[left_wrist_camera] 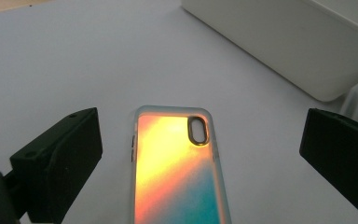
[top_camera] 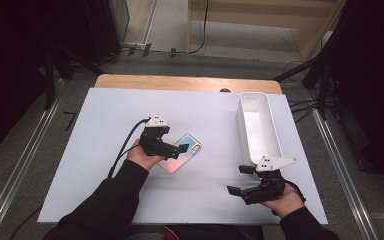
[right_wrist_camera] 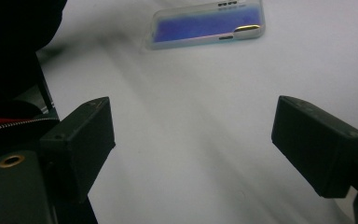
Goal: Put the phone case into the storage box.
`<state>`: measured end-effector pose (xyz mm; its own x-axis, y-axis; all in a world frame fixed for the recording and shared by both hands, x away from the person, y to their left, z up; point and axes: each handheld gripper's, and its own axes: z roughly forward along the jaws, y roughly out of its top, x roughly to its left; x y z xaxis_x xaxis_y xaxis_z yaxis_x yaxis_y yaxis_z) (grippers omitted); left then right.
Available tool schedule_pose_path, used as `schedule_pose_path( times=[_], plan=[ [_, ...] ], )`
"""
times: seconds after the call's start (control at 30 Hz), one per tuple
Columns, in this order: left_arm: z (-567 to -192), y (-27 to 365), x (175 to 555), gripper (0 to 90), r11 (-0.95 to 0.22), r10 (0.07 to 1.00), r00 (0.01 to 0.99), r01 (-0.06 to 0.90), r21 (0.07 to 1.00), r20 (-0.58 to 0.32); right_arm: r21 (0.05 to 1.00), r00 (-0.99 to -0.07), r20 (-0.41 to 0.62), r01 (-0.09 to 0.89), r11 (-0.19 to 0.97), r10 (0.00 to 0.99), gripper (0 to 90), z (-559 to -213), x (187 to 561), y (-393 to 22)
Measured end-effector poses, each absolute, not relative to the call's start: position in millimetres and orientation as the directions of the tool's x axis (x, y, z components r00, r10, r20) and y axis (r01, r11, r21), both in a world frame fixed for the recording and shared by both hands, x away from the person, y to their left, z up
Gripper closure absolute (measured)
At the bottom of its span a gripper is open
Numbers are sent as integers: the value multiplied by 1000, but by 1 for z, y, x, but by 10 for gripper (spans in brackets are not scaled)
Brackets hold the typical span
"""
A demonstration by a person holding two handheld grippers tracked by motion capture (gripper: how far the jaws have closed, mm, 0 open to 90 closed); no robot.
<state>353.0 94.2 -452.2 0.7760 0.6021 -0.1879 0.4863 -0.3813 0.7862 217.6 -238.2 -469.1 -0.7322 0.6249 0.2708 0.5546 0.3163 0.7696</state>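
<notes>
A phone case with an orange-to-teal shimmer lies flat on the white table cover. My left gripper hovers at its near end, open. In the left gripper view the phone case lies between the wide black jaws of the left gripper, camera hole facing away, and neither pad touches it. My right gripper rests open near the front right of the table with nothing between its fingers. In the right gripper view the right gripper points across bare cover at the phone case farther off.
A long white bin stands lengthwise at the right, just beyond my right gripper; its side wall shows past the case. The wooden table edge runs along the back. Dark stands and cables flank the table.
</notes>
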Motion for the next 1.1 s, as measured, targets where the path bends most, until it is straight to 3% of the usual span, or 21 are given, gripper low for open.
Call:
schedule_pose_path(
  times=[1.1],
  plan=[
    [-488, 87, 347, 0, -426, 622, 763, 518, 742, -176, 769, -734, 264, 552, 323, 625, 119, -469, 217, -238]
  ],
)
